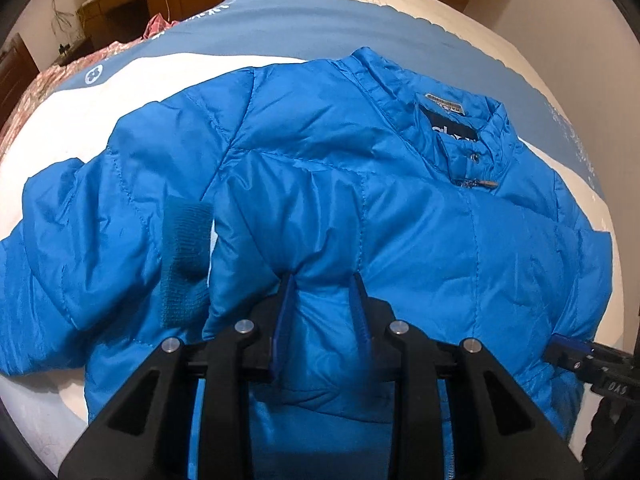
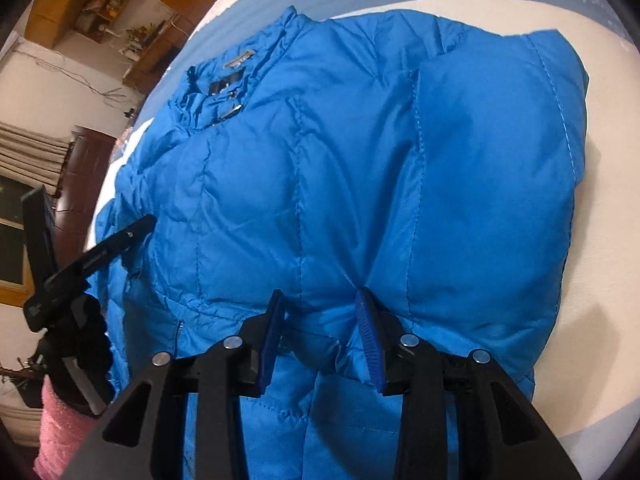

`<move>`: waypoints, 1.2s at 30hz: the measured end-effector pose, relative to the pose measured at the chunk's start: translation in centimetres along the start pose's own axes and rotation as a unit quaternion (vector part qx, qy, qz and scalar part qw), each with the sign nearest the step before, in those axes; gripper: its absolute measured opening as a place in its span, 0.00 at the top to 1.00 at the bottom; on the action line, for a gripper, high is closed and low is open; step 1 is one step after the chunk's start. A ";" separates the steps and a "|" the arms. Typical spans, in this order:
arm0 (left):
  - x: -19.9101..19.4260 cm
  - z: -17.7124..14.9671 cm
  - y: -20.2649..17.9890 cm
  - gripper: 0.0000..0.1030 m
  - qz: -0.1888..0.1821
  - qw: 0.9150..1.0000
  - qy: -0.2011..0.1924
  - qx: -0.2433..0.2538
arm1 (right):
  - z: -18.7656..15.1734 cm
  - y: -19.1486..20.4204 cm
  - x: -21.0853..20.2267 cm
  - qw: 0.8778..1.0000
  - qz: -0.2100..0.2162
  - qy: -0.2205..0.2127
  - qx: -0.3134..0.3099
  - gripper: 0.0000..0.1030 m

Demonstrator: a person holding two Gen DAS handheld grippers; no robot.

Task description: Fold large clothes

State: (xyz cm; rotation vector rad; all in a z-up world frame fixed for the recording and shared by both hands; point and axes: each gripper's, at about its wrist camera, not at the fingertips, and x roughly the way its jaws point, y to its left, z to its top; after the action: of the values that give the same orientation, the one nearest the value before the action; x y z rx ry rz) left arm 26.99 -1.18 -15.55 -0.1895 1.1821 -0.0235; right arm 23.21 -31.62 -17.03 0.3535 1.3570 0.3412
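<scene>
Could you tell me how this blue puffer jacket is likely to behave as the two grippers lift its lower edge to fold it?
The blue puffer jacket will probably drape and sag: it bunches softly where the left gripper and right gripper pinch it. Its shiny shell may slip. The quilted padding looks light but springy, so folds may puff open.

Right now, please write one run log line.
left gripper: shut on jacket | right gripper: shut on jacket | jacket: on bed

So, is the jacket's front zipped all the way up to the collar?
No: the blue jacket has its zipper pull below the open collar.
</scene>
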 end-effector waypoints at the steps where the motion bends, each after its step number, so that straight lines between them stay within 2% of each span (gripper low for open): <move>1: -0.3 0.1 0.2 0.73 -0.006 1.000 0.001 -0.004 | 0.1 0.1 -0.2 1.000 -0.003 0.002 0.003 0.64; 4: -3.0 0.1 1.8 0.72 -0.040 0.999 -0.013 -0.028 | -0.6 1.2 -2.6 1.000 -0.009 -0.024 0.005 0.60; 7: -7.0 -0.9 5.6 0.64 -0.051 0.996 -0.046 -0.052 | -2.0 3.0 -5.2 0.999 0.009 -0.049 -0.010 0.55; 11: -11.4 -3.8 14.6 0.62 0.004 0.991 -0.074 -0.114 | -3.7 5.1 -6.5 0.998 0.015 -0.058 -0.020 0.54; 14: -13.8 -6.4 22.4 0.61 0.068 0.979 -0.076 -0.174 | -4.4 6.2 -6.4 0.998 0.013 -0.056 -0.022 0.54; 17: -16.0 -9.8 30.4 0.56 0.126 0.958 -0.076 -0.244 | -4.5 7.1 -5.7 0.998 -0.003 -0.055 -0.021 0.54; 19: -17.2 -11.7 34.7 0.55 0.142 0.943 -0.073 -0.291 | -4.2 7.5 -5.0 0.998 -0.017 -0.053 -0.016 0.54; 21: -18.6 -14.0 39.5 0.54 0.146 0.922 -0.080 -0.349 | -4.1 7.5 -4.9 0.998 -0.017 -0.051 -0.010 0.54; 23: -19.2 -15.5 42.9 0.51 0.120 0.906 -0.091 -0.395 | -4.0 7.8 -4.8 0.998 -0.019 -0.053 -0.009 0.54; 25: -19.0 -16.6 45.9 0.51 0.077 0.887 -0.101 -0.444 | -3.8 8.4 -4.6 0.998 -0.024 -0.054 -0.011 0.54; 26: -18.6 -17.2 47.7 0.51 0.048 0.873 -0.108 -0.473 | -3.7 8.6 -4.5 0.998 -0.025 -0.054 -0.011 0.54; 28: -17.6 -17.6 49.7 0.51 0.019 0.854 -0.115 -0.506 | -3.5 9.0 -4.3 0.998 -0.028 -0.053 -0.012 0.54; 29: -17.2 -17.7 50.4 0.51 0.004 0.848 -0.119 -0.516 | -3.5 9.2 -4.2 0.998 -0.031 -0.052 -0.013 0.54; 32: -16.0 -17.3 51.3 0.49 -0.018 0.838 -0.135 -0.529 | -3.7 9.4 -4.0 0.998 -0.040 -0.050 -0.015 0.54; 36: -15.2 -16.5 51.7 0.50 -0.027 0.831 -0.148 -0.535 | -3.8 9.1 -3.7 0.998 -0.046 -0.046 -0.007 0.54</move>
State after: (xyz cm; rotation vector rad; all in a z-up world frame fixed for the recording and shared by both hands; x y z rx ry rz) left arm 1.79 49.27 -15.84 -1.1772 0.7603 0.6176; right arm 18.48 -24.90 -10.46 0.2902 1.2760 0.2549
